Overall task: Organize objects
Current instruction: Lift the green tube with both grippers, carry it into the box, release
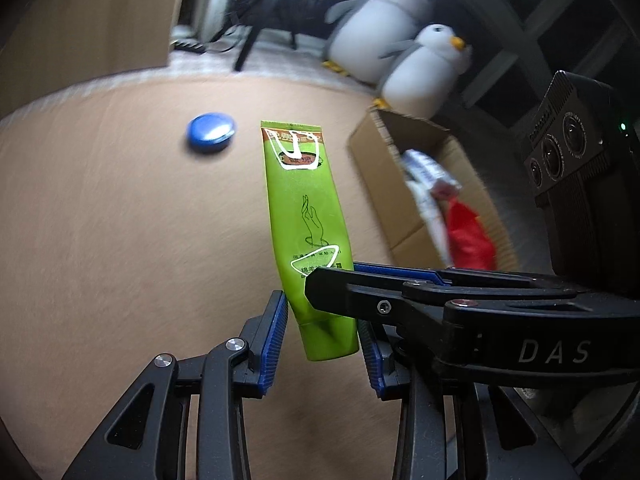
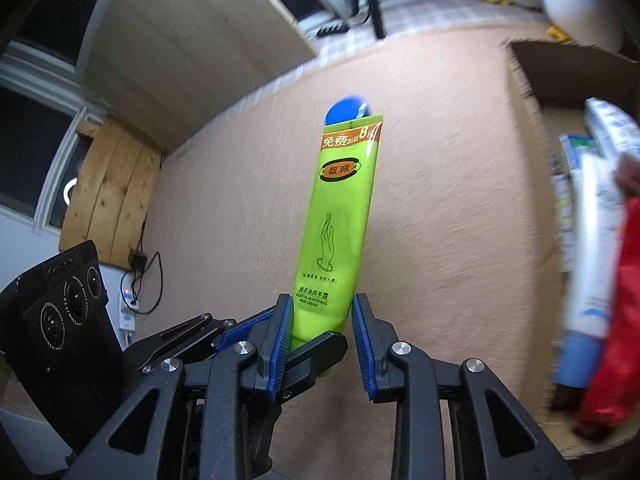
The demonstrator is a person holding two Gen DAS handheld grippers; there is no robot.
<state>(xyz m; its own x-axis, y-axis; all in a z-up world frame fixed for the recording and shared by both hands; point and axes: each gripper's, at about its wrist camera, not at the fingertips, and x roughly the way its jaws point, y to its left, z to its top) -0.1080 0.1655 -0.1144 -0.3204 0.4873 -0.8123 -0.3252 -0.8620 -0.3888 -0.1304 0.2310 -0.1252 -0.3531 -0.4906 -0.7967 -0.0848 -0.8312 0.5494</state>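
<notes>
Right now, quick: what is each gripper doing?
Left gripper: closed on the cap end of the green tube.
Right gripper: closed on the same green tube, just above the cap.

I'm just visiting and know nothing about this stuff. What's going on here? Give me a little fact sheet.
Held item: green hand cream tube, cap end toward the cameras
Left fingers: closed on the tube at its cap
Right fingers: closed on it further from the cap
On the surface: blue round tin
To the right: open cardboard box holding a red packet and white packs
Background: two plush penguins
</notes>
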